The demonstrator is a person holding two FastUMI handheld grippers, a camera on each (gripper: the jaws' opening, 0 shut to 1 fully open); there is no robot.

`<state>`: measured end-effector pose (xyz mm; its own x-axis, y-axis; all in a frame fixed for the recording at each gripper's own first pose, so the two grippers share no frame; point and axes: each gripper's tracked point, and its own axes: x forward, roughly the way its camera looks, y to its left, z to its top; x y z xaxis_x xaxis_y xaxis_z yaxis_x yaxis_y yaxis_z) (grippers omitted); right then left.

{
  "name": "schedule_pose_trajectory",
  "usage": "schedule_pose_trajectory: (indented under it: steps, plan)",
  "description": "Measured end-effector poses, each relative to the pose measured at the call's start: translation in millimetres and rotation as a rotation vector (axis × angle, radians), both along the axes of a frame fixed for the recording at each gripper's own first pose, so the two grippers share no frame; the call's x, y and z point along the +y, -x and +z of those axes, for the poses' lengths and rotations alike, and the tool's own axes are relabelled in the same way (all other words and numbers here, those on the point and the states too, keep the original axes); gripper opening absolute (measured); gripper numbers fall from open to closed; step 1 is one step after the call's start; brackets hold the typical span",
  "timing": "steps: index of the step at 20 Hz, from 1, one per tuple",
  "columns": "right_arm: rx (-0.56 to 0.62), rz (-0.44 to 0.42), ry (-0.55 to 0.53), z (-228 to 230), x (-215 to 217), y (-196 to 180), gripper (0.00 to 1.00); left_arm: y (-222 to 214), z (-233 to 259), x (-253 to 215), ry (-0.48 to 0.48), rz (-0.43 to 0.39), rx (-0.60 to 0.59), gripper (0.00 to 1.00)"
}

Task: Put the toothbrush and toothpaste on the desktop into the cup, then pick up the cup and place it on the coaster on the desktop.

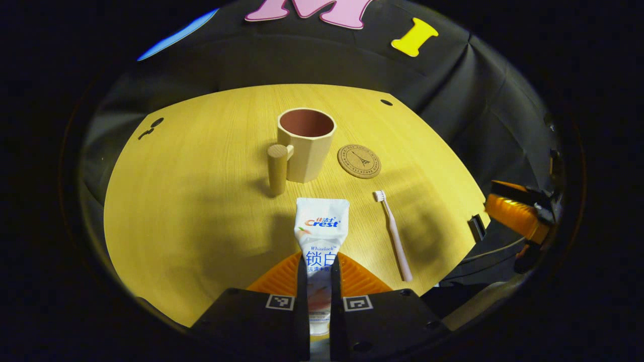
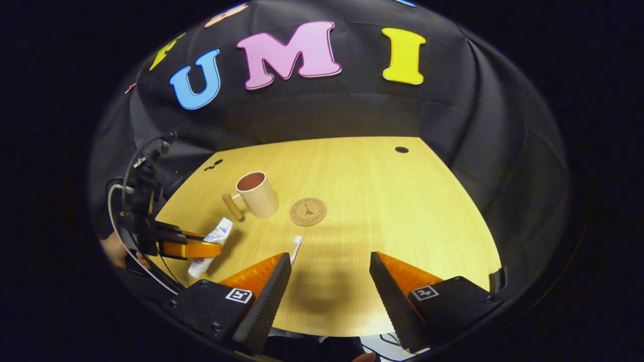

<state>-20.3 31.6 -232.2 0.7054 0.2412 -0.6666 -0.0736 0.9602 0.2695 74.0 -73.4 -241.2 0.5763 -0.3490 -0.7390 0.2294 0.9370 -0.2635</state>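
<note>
Toothpaste tube point(image 1: 321, 236): white, flat crimped end toward the cup point(image 1: 305, 144), clamped in the left gripper point(image 1: 320, 296) jaws near its cap end. Toothbrush point(image 1: 394, 233) lies flat on the worktop point(image 1: 201, 201) just beside it, bristles toward the coaster point(image 1: 358, 161). Cup upright, empty, handle point(image 1: 277, 168) facing the tube. Right gripper point(image 2: 329, 281) jaws wide, holding nothing, over the near edge of the worktop.

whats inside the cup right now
Nothing that shows: the cup stands open, and the left gripper view sees bare inner wall. Its bottom is hidden by the rim. The toothpaste sits between the left gripper fingers; the toothbrush lies on the desk.
</note>
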Motion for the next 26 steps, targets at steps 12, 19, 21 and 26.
schedule_pose_trajectory:
  steps: [12, 19, 21, 26]
  plan:
    - [0.298, 0.083, -0.001, -79.5, 73.0, -18.5, 0.7, 61.2, 47.4, 51.0, 0.059, 0.078, -0.086, 0.21]
    - [0.418, 0.118, 0.146, -118.6, 92.9, -21.5, 0.57, 72.9, 36.1, 60.7, 0.058, 0.097, -0.09, 0.2]
    - [0.441, 0.126, 0.177, -125.8, 97.2, -21.6, 0.54, 73.2, 35.9, 60.8, 0.061, 0.107, -0.088, 0.2]
    - [0.532, 0.074, 0.146, -125.5, 105.0, -17.0, 0.34, 70.3, 39.9, 63.8, 0.064, 0.135, -0.08, 0.21]
